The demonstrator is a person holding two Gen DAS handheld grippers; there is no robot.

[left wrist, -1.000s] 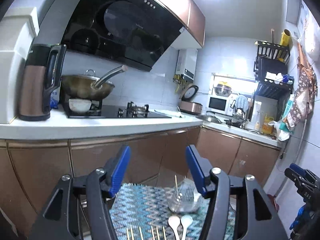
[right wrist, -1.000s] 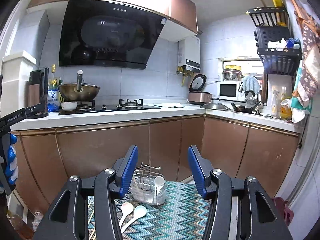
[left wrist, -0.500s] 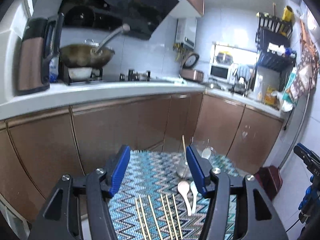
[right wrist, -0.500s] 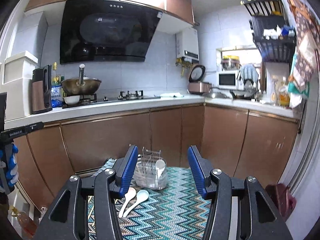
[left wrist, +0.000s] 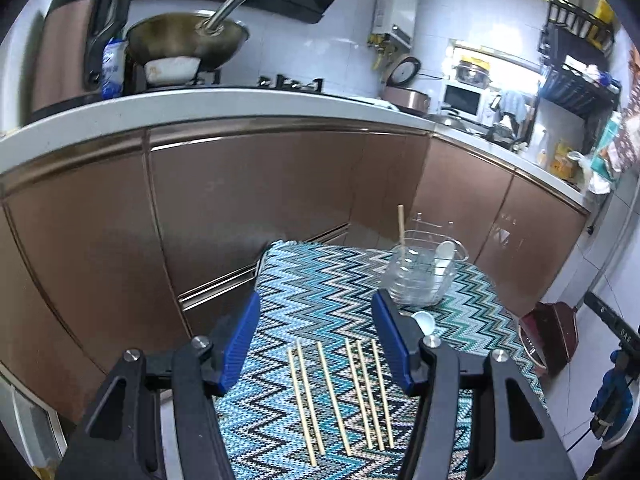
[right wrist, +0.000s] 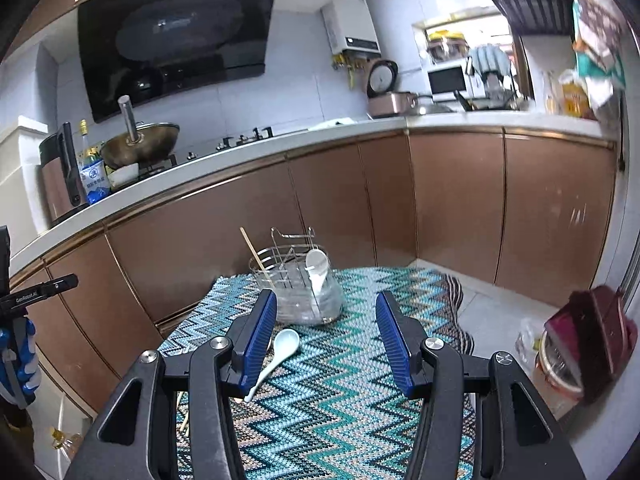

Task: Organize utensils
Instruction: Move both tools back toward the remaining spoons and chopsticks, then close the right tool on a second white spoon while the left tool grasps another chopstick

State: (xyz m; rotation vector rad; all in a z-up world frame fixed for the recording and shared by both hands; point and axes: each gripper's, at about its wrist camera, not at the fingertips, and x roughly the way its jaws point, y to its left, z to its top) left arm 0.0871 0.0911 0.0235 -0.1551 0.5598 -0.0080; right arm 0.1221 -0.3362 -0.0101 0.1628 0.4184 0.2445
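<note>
Several wooden chopsticks (left wrist: 340, 392) lie side by side on a zigzag-patterned cloth (left wrist: 320, 288). My left gripper (left wrist: 316, 344) is open and empty above them. A clear utensil holder (left wrist: 420, 276) with a wire rack stands at the cloth's far end, holding one chopstick (left wrist: 401, 226) and a white spoon (left wrist: 442, 258). A white spoon (left wrist: 425, 322) lies in front of it, partly hidden by my right finger. In the right wrist view my right gripper (right wrist: 326, 336) is open and empty, short of the holder (right wrist: 308, 292), with a white spoon (right wrist: 276, 356) by its left finger.
Brown cabinet fronts (right wrist: 360, 208) stand close behind the cloth. The counter above carries a wok (left wrist: 186, 40), a kettle (left wrist: 60, 44) and a gas hob. A dark red bin (right wrist: 596, 340) stands on the floor at the right.
Both grippers have tilted downward and moved in over the cloth. The chopsticks and the holder now show more fully. Both stay open.
</note>
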